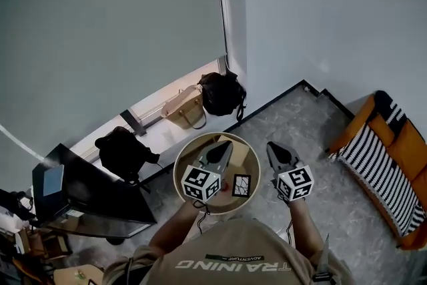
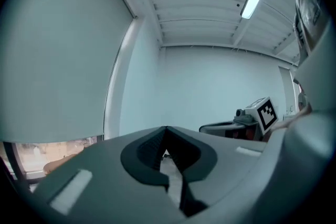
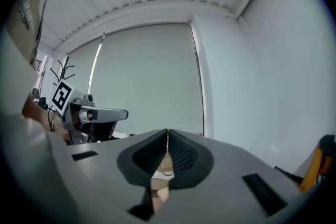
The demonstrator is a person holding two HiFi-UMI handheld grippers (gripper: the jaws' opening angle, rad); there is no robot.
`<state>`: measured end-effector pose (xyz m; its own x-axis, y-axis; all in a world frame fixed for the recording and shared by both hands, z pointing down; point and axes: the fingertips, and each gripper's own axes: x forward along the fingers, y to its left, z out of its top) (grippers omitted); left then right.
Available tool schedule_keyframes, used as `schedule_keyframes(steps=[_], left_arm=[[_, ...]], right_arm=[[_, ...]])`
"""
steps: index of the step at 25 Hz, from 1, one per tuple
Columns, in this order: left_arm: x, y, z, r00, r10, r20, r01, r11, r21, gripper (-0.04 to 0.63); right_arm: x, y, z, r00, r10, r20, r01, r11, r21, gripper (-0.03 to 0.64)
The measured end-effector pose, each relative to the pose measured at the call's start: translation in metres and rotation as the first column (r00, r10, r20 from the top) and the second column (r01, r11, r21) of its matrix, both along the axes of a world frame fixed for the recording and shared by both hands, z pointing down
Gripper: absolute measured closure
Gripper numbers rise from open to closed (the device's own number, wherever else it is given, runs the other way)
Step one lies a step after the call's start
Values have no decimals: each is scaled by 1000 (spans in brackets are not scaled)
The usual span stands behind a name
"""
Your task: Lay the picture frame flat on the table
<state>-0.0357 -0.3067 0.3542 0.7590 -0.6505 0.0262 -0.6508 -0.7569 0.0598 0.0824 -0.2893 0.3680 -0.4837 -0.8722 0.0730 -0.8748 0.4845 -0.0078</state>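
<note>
A small black picture frame [image 1: 241,185] stands on the round tan table [image 1: 183,160], just in front of the person. I cannot tell its tilt from above. My left gripper [image 1: 222,147] hovers over the table to the left of the frame, jaws shut and empty. My right gripper [image 1: 275,149] is held past the table's right rim, over the floor, also shut on nothing. In the left gripper view the shut jaws [image 2: 166,129] point at a bare wall. In the right gripper view the shut jaws [image 3: 167,134] face a window blind.
A cardboard box [image 1: 239,149] lies on the table behind the frame. A tan bag [image 1: 183,109] and black bags [image 1: 222,93] sit by the window ledge. A dark desk [image 1: 87,193] stands at the left, a striped orange chair [image 1: 383,157] at the right.
</note>
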Motion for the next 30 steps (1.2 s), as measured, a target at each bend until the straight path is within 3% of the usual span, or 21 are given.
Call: schedule_keyframes(steps=[5,12,20,30], left_arm=[[-13,-16,-15,997,-77,6,77,997,3,589],[-26,-42,-23,986,-161,31,162,987,-12,589],[2,-42,-37,988,-143,62,140,989,56,589],[12,-38,-25,987,-136,85,133,990,37,589]], right_arm=[[7,-8,-28,999,32,-5,-32,998,62,610],[2,-2,-41,998,34,-44,-30,996,79,609],[7,4,-54,998,34,-61,-26,993,118,611],[10,7,-38,994,11,-109,-2,997,80,611]])
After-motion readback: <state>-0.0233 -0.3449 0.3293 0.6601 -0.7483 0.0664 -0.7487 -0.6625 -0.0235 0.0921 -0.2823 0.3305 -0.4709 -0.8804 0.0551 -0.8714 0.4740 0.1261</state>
